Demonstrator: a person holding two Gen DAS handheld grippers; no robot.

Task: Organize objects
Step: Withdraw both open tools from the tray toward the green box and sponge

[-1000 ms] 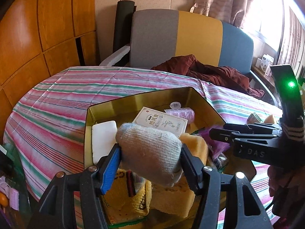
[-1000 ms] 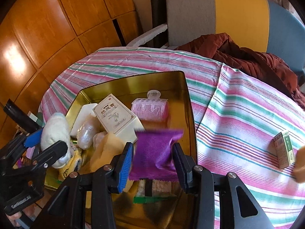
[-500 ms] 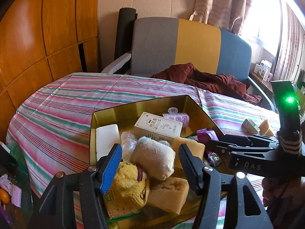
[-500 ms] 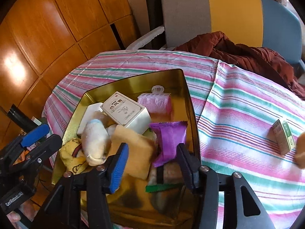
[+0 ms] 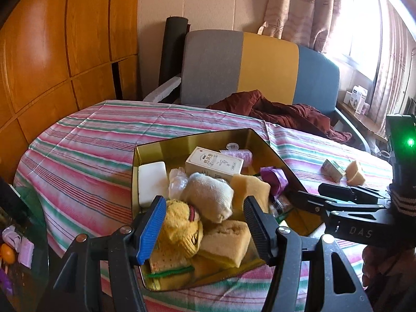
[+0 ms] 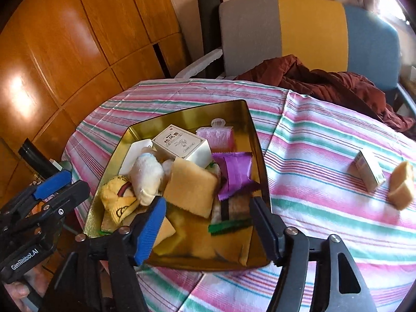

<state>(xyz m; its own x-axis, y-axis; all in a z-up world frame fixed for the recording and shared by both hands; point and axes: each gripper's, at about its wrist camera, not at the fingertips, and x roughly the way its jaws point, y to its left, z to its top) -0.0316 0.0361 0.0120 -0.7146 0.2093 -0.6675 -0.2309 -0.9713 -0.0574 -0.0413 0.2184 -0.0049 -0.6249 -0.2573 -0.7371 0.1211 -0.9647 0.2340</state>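
Note:
A gold tin tray (image 5: 161, 145) (image 6: 256, 140) on the striped tablecloth holds several items: a rolled grey sock (image 5: 208, 195) (image 6: 145, 174), a purple packet (image 6: 235, 174) (image 5: 273, 179), a white carton (image 5: 214, 162) (image 6: 182, 144), sponges, a pink hair roller (image 6: 215, 136). My left gripper (image 5: 205, 226) is open and empty above the tray's near end. My right gripper (image 6: 208, 228) is open and empty above the tray's near right part. A small box (image 6: 368, 170) (image 5: 332, 170) and a sponge piece (image 6: 401, 184) (image 5: 355, 173) lie on the cloth to the right.
A tricolour chair (image 5: 260, 67) with a dark red garment (image 6: 325, 80) stands behind the table. Wood panelling (image 5: 52, 52) is on the left. A low glass shelf with small items (image 5: 15, 244) sits at the lower left, off the table's edge.
My left gripper opened and let the grey sock drop into the tray. My right gripper opened and released the purple packet into the tray. Both pulled back and up.

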